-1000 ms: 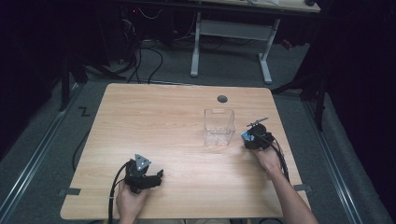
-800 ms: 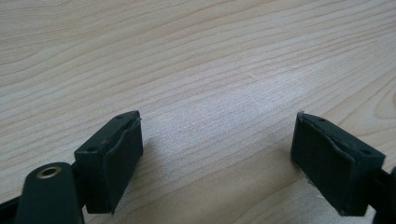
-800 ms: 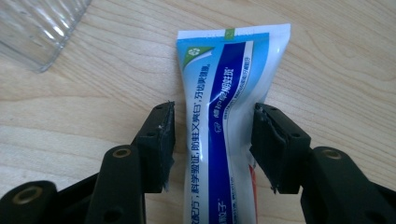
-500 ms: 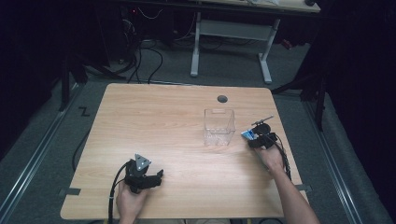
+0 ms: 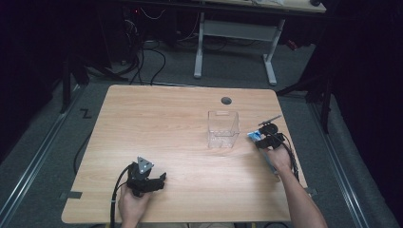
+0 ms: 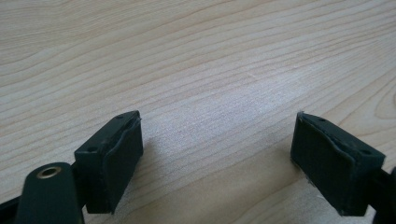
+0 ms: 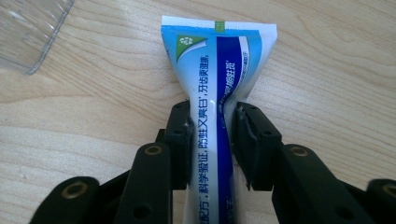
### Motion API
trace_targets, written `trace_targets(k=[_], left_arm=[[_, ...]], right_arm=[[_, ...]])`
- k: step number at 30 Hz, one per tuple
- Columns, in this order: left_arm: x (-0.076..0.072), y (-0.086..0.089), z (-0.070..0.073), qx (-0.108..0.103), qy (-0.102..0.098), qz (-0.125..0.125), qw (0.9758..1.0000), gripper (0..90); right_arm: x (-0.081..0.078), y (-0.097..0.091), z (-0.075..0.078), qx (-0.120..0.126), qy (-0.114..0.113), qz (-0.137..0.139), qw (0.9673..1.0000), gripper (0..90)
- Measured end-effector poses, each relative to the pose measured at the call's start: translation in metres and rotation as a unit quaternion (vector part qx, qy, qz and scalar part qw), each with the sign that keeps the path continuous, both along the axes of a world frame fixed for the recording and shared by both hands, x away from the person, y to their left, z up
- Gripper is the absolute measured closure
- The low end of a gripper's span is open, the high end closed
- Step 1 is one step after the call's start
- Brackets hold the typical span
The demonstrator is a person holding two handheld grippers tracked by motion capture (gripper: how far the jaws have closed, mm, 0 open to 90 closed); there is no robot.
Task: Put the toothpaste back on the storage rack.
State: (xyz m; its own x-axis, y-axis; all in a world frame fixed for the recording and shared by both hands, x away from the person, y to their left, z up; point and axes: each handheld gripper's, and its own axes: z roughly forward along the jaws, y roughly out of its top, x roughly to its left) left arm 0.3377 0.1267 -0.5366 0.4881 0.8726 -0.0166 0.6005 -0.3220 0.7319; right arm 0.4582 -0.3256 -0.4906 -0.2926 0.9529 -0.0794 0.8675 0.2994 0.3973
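Note:
A blue and white toothpaste tube (image 7: 215,93) is squeezed between the black jaws of my right gripper (image 7: 212,135), its flat crimped end pointing away over the wood. In the high view that right gripper (image 5: 264,138) holds the tube (image 5: 254,137) just right of a clear plastic box (image 5: 222,129) standing open-topped on the wooden table (image 5: 180,118). A corner of that clear box (image 7: 32,32) shows at the upper left of the right gripper view. My left gripper (image 5: 157,180) rests near the table's front left, and its jaws stand wide apart over bare wood (image 6: 215,154).
A round cable hole (image 5: 226,100) sits in the table near the far edge. A thin dark pen-like stick (image 5: 270,119) lies beyond my right gripper. Cables and a white desk frame (image 5: 233,42) stand on the floor behind.
My right gripper has shifted slightly right and toward the near edge, away from the clear box, with the tube in it. The left gripper has stayed in place.

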Motion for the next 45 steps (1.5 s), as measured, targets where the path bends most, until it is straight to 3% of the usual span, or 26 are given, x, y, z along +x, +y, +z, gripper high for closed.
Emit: trace_targets(k=[12, 20, 27, 45], left_arm=[[0.0, 0.0, 0.0, 0.0, 0.0, 0.0, 1.0, 17.2], [0.0, 0.0, 0.0, 0.0, 0.0, 0.0, 1.0, 17.2], [0.0, 0.0, 0.0, 0.0, 0.0, 0.0, 1.0, 17.2], [0.0, 0.0, 0.0, 0.0, 0.0, 0.001, 1.0, 17.2]], right_arm=[[-0.005, -0.01, 0.008, 0.033, -0.007, -0.004, 0.9994, 72.0], [-0.018, -0.016, 0.025, 0.067, -0.033, 0.004, 0.9972, 72.7], [-0.032, -0.021, 0.037, 0.098, -0.067, 0.017, 0.9928, 73.4], [-0.051, -0.03, 0.051, 0.164, -0.105, 0.038, 0.9802, 74.4]])
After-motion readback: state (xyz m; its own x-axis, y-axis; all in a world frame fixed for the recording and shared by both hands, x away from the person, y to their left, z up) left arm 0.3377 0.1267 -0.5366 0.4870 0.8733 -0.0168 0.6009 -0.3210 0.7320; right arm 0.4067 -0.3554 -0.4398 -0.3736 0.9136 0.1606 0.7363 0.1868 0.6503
